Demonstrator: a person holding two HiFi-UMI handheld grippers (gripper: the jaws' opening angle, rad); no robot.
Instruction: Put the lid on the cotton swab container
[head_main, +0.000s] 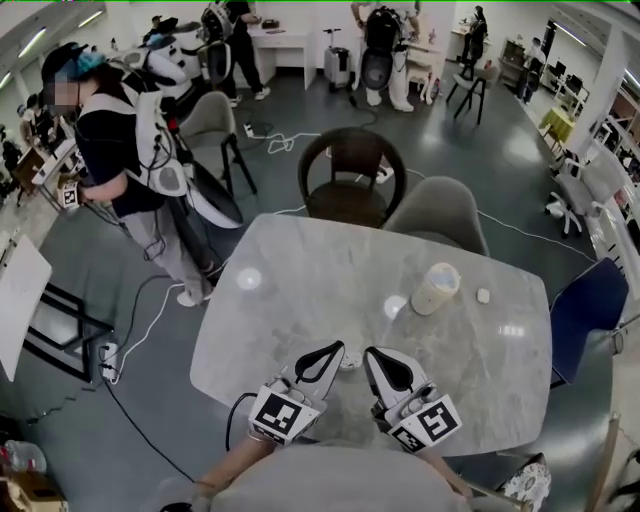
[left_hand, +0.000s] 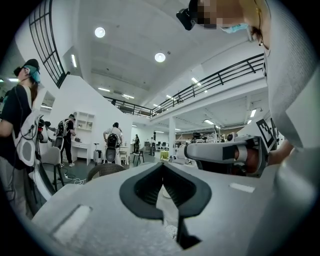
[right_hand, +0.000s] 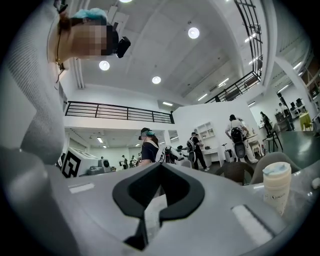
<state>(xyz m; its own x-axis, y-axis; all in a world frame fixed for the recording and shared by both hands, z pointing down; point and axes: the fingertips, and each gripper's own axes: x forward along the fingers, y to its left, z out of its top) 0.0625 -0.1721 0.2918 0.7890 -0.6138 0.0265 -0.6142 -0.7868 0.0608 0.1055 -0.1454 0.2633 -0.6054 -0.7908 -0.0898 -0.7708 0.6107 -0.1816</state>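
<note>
Marble table (head_main: 300, 270): cotton swab container (head_main: 436, 288) standing untouched, lidding judged not started; left gripper (head_main: 335, 351) and right gripper (head_main: 373, 356) closed, empty.

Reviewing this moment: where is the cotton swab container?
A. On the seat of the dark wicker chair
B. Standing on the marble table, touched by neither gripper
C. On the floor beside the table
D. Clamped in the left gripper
B: the cotton swab container stands on the marble table, beyond and apart from the right gripper; that gripper and the left gripper both have their jaws together on nothing.
</note>
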